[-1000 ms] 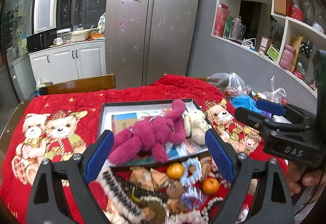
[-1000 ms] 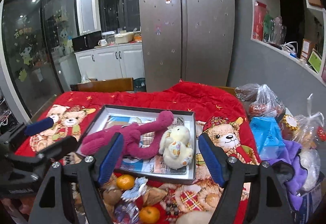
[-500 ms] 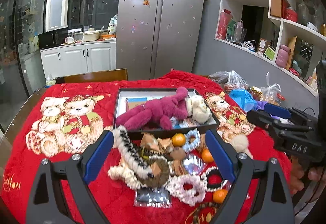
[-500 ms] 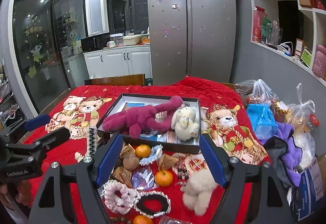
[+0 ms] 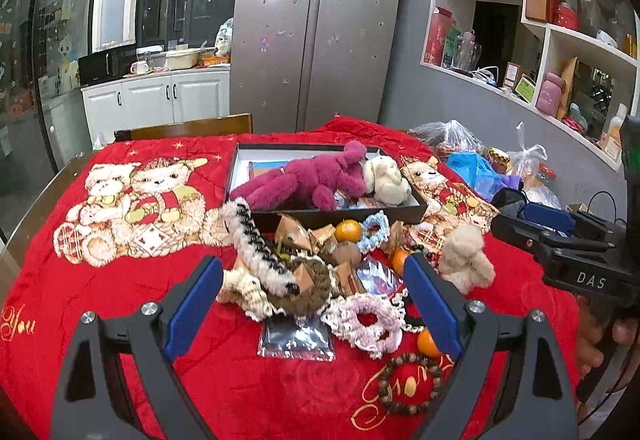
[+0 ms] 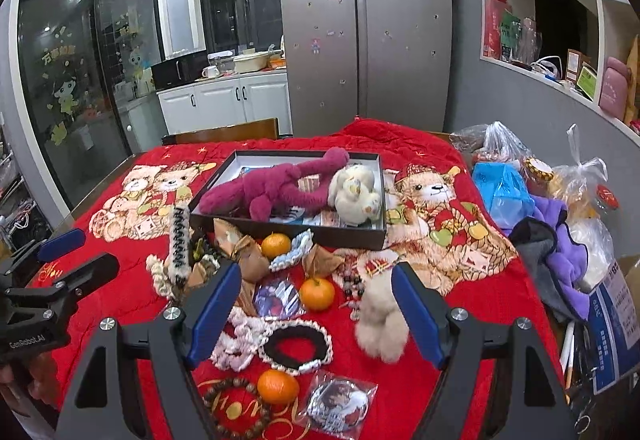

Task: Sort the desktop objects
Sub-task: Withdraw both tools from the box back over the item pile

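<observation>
Over red blanket (image 5: pixel 132 304), both grippers hover, jaws wide, nothing held.
Dark tray (image 6: pixel 372 236) at table's far side holds magenta plush (image 6: pixel 276 188) and cream plush (image 6: pixel 354 194); loose clutter lies in front of it. Left gripper (image 5: pixel 314 294) spread above scrunchie pile (image 5: pixel 276 272), touching nothing. Right gripper (image 6: pixel 316 306) spread, with an orange (image 6: pixel 317 293) and beige plush (image 6: pixel 378 324) seen between its blue pads, no contact.

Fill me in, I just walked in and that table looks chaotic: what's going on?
A person holds a gripper in each hand over a cluttered red blanket. Both the left gripper and the right gripper are open and empty. A purple plush and a cream plush lie in the black tray; tangerines, scrunchies and beads lie outside it.
</observation>
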`<action>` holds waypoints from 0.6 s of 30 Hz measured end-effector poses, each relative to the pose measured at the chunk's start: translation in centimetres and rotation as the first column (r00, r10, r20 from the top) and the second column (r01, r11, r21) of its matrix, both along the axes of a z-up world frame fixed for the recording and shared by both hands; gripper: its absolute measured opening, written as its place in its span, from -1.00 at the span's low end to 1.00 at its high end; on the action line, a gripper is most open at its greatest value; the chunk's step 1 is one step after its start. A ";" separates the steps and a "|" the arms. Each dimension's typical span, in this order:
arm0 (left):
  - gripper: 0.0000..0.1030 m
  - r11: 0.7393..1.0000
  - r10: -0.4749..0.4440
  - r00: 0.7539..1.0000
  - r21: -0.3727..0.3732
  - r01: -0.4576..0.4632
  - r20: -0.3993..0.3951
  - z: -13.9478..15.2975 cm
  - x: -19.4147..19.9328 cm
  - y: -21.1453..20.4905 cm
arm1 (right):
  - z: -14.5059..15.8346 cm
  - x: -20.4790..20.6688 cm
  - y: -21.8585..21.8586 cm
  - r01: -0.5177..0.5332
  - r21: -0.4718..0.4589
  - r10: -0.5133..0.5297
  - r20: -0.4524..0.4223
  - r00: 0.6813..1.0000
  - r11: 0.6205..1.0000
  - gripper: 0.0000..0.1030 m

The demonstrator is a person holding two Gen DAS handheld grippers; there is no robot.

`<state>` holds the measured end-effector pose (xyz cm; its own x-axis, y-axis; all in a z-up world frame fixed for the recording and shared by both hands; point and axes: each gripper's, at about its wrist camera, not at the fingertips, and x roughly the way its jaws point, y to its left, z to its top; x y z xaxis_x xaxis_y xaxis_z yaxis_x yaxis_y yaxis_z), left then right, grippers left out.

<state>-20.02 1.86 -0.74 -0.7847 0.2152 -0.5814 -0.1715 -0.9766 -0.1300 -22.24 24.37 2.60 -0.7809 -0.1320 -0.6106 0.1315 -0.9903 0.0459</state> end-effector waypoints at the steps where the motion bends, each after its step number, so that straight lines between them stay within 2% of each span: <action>1: 0.80 1.000 0.002 1.000 0.001 -0.002 0.004 -0.2 0.0 -0.1 | -0.1 0.3 -0.2 0.001 0.003 -0.001 -0.003 1.000 1.000 0.55; 18: 0.80 0.999 0.033 0.999 -0.003 -0.033 0.026 -1.4 1.3 -1.4 | -0.6 2.3 -1.8 -0.019 0.086 0.018 0.007 1.000 0.996 0.55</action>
<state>-18.75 0.51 -2.09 -0.7757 0.1885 -0.6022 -0.1362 -0.9819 -0.1319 -19.92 22.55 1.97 -0.7748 -0.0932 -0.6253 0.1499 -0.9879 -0.0386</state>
